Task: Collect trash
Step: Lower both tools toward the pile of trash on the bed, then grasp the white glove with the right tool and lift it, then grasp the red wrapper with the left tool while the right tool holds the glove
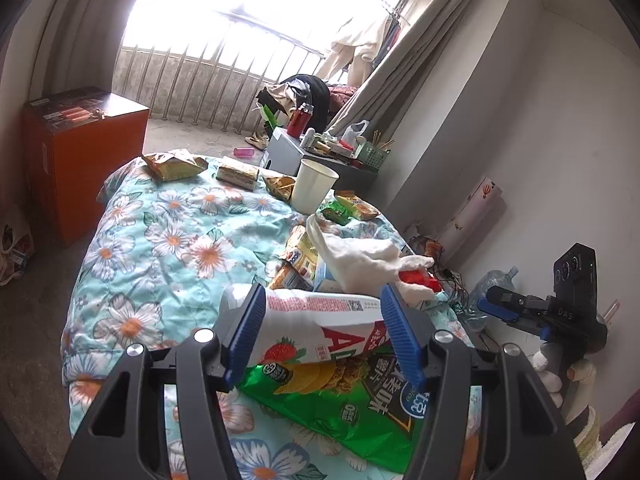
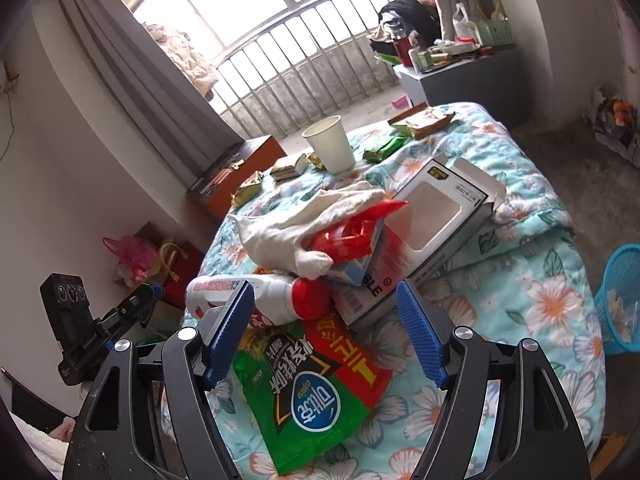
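While poised over the floral quilt [image 1: 160, 240] of the bed, entries as follows.

Left tool [image 1: 320, 296]: spread, pinching nothing. Frames a white bottle [image 1: 320, 312] with a strawberry label in its own view; in the right wrist view, appears just short of the bottle's base, no pad pressing on it.

Right tool [image 2: 324, 288]: spread as well, empty. Hangs above a green snack bag [image 2: 304, 400], near the bottle's red cap.

White bottle: lies on its side on the quilt, partly over the green snack bag, cap end just beside a windowed carton [image 2: 432, 220].

Green snack bag: flat on the quilt, nearest both tools, one corner under the bottle.

Windowed carton: open-flapped, lying flat, beside a red wrapper [image 2: 352, 232] and a limp white glove [image 2: 304, 220] draped on the heap.

Paper cup [image 2: 330, 144]: upright, farther up the bed, among small wrappers [image 1: 172, 164].

Blue basket [image 2: 620, 296]: on the floor, just beside the bed's edge in the right wrist view.

Orange box [image 1: 80, 152]: on the floor beyond the bed, near the railing.
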{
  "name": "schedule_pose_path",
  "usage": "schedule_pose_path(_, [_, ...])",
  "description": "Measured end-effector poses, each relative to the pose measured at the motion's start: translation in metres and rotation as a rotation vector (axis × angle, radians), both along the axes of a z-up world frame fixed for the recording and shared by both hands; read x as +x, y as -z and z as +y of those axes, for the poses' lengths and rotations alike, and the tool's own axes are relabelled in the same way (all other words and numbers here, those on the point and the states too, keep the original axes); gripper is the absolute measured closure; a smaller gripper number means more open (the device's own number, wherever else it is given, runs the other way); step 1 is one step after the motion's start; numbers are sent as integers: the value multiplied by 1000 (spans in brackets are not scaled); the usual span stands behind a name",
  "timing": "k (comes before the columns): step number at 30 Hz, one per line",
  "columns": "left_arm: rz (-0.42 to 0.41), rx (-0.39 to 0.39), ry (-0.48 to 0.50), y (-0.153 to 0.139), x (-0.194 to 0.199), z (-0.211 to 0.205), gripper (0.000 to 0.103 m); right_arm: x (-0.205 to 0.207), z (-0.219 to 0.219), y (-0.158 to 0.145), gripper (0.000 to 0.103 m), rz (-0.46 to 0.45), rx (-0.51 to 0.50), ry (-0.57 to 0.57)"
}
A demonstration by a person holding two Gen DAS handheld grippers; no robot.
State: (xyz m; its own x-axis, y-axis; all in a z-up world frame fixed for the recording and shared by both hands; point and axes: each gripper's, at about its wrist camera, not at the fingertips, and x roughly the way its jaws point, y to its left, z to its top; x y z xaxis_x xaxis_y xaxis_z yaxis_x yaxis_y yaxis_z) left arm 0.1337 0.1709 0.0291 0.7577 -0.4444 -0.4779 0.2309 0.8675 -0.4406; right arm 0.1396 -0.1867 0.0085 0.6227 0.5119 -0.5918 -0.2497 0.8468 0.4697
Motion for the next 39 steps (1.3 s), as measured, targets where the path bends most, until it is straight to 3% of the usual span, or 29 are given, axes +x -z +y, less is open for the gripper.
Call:
schedule_pose_path(3, [7,-30,-1,-16,18,-4,45,26,14,-18,33,-26,-84,-53])
schedule_pose_path(8, [33,-34,-33,-19,27,-6,47,62,77,-29,33,-56,-294,-258])
schedule_pose_path(16, [85,-13,-82,5,10,9,48,102,194,7,37,-80,-619,-472])
schedule_pose_path(19, [80,-9,-99,7,5,19,48,109,215,30,62,-72,-768,-472])
schedule_pose_path(20, [77,-10,-102,8,4,22,48,111,216,32,77,-61,-781,-465])
schedule_pose_path(21, [73,-11,-104,7,3,25,48,112,212,30,88,-55,-756,-453])
schedule_pose_path(24, [66,-5,-102,9,3,30,48,109,190,7,96,-52,-609,-396])
schedule_pose_path(32, [42,-6,-51,7,1,19,48,67,72,-67,96,-142,-177,-114])
schedule_pose_path(35, [40,5,-26,5,2,6,48,43,31,-67,96,-148,-72,-35])
schedule_pose_path(39, [39,31,4,2,5,-13,48,10,-11,-46,96,-125,0,61])
